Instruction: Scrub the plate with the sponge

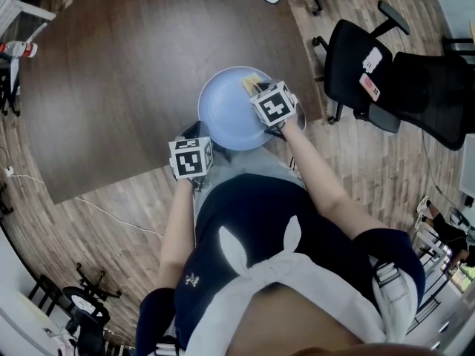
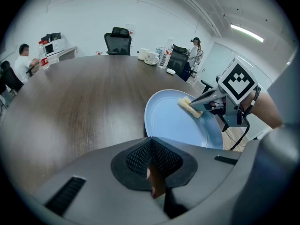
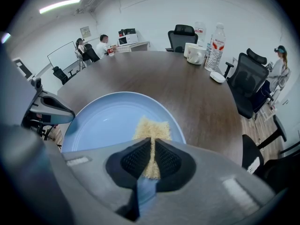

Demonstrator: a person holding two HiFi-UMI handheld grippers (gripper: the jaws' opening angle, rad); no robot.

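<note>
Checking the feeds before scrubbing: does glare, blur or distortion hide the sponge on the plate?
Head view: strong fisheye bending, yet sponge and plate are evenly lit, no glare. Left gripper view: dark vignetted corners, bright ceiling light strip, plate sharp. Right gripper view: sponge in the right gripper shows clearly; faint sheen on the plate.

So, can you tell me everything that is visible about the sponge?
The sponge is pale yellow, with a rough, fibrous look, a flat rectangular piece. The right gripper pinches one end between its jaws; the free end lies on the light blue plate, near its rim, and appears to touch it.
</note>
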